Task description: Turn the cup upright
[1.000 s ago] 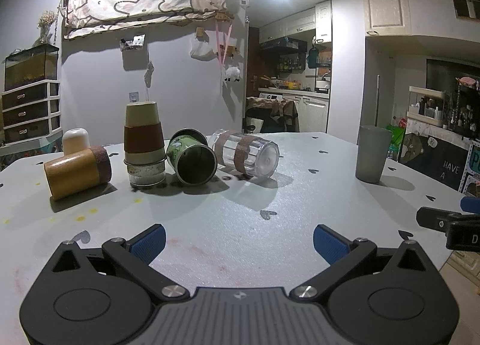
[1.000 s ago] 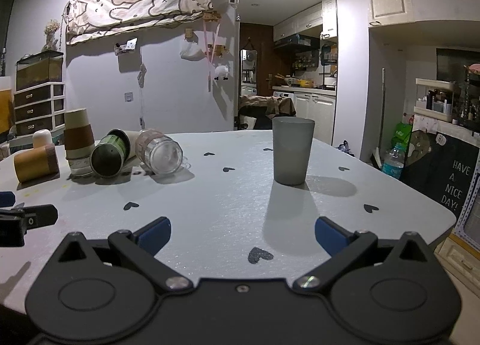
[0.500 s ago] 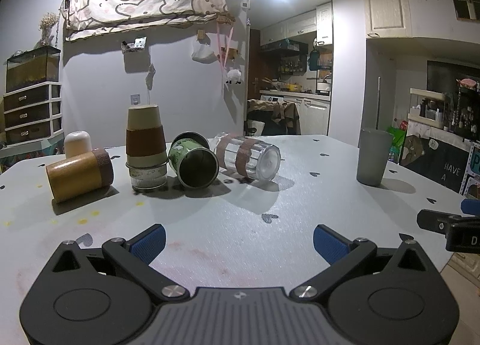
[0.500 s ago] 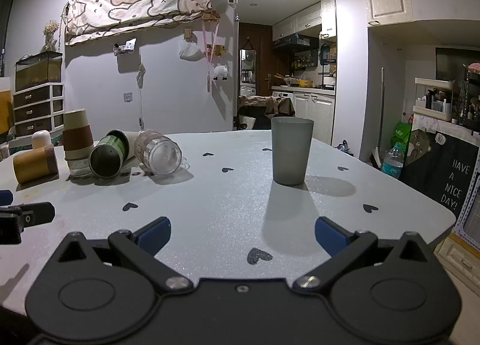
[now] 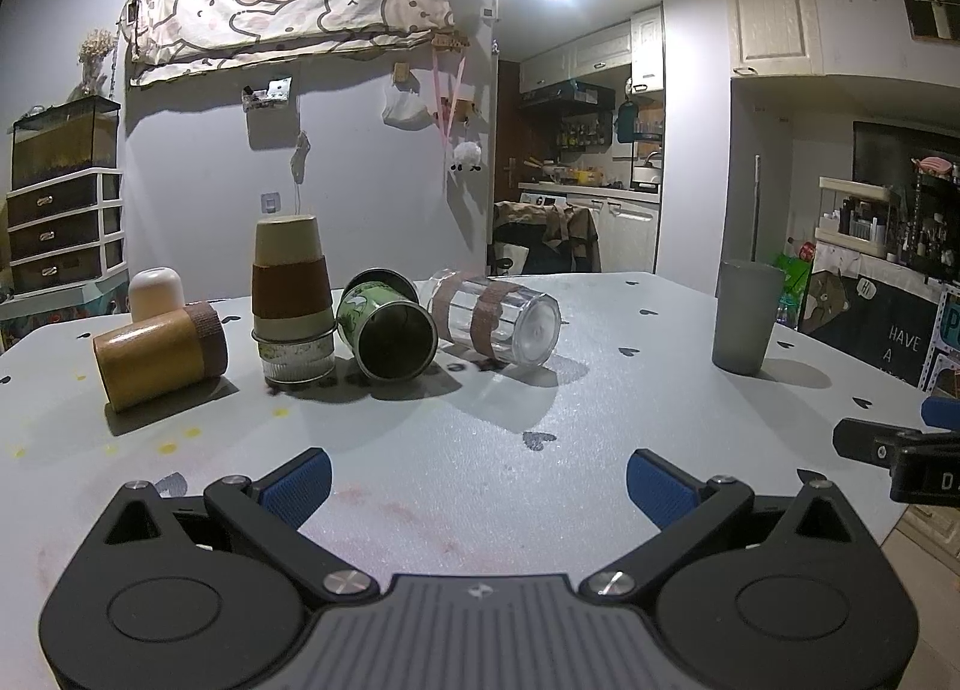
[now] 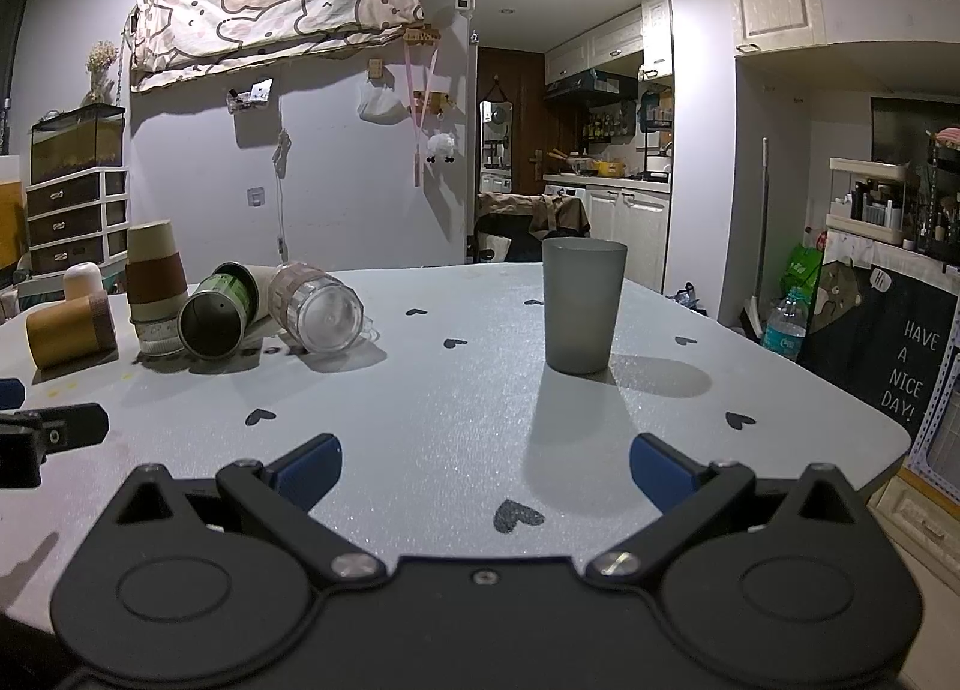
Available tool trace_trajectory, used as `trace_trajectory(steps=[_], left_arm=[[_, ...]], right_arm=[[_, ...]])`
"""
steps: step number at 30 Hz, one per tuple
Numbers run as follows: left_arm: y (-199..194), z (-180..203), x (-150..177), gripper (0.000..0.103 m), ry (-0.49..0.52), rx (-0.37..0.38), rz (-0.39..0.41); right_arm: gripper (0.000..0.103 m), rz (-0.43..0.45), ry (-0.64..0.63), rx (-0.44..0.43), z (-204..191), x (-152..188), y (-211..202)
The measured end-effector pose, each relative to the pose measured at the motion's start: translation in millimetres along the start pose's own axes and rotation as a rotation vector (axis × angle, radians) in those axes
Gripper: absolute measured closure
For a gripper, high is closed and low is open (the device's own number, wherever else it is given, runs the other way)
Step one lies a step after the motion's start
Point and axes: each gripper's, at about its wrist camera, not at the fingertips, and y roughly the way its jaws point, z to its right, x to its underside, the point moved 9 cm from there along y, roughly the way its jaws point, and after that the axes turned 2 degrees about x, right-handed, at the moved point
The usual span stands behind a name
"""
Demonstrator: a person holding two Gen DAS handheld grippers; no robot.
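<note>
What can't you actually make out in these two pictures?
- Inside of the grey cup: both views are too low to see past its rim.
- Small white cup: its base is hidden behind the tan cup.
- Right tool: cut off by the left view's edge.
- Kitchen shelf items: too small.

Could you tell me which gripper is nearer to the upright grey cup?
Right. The right gripper faces the grey cup almost head-on; the left gripper sits further off, with the cup far to its right.
</note>
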Motion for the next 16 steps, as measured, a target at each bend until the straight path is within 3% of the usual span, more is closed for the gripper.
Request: trace_trajectory(steps=[16], left_arm=[[-0.3, -0.6, -2.7, 0.000, -0.001, -0.001, 0.001]], right_arm=[[0.000, 0.001, 0.000, 0.000, 0.0, 0.2, 0.1]])
